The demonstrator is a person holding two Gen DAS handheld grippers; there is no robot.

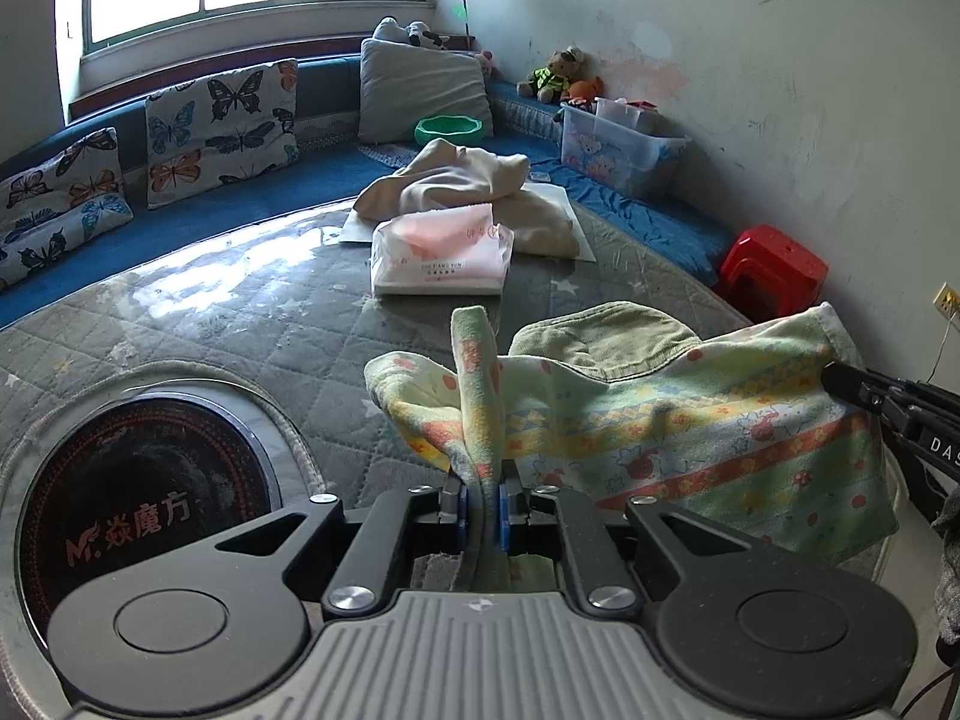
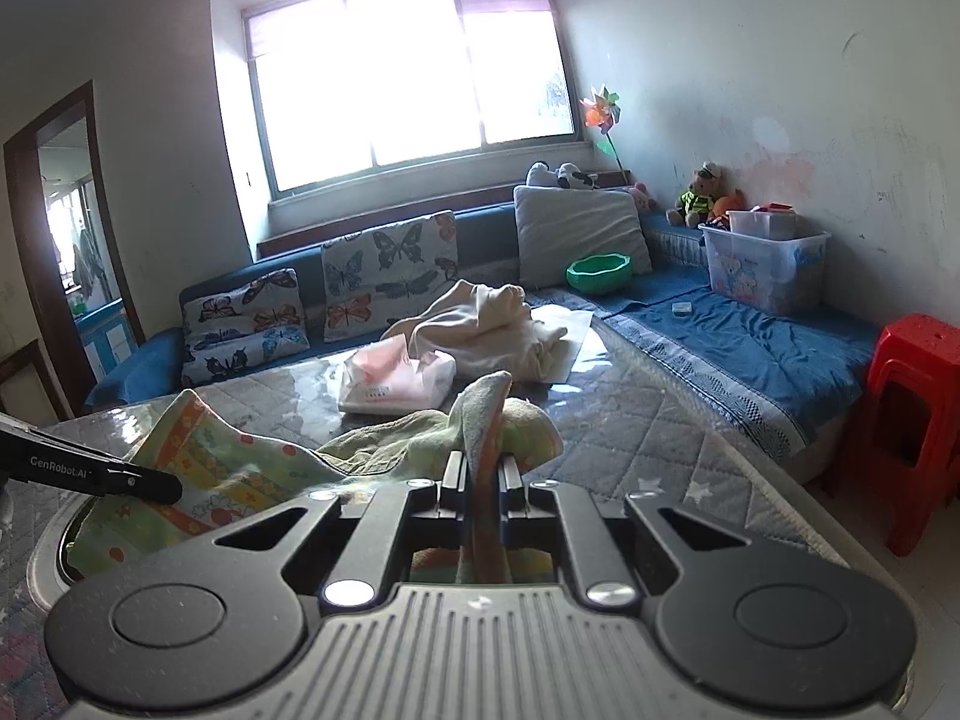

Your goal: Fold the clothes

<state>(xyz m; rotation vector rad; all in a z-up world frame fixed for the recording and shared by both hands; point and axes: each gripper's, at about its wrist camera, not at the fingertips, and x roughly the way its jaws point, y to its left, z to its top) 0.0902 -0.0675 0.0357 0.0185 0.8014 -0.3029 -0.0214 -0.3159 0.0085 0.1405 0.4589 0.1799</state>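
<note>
Both my left gripper [image 1: 482,495] and right gripper [image 2: 482,483] clamp corners of the pale green patterned terry towel [image 1: 690,420], stretched between them over the grey quilted table [image 1: 270,324], cream garments [image 1: 474,186] at twelve o'clock.

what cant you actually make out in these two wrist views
- Patterned towel: its near edge is hidden behind the left gripper in the left wrist view and behind the right gripper in the right wrist view.
- Round black hob: cut off by the left gripper's body; towel covers it in the right wrist view.
- Pink packet: print too small to read.
- Clear storage box: contents blurred.
- The person: out of both views.
</note>
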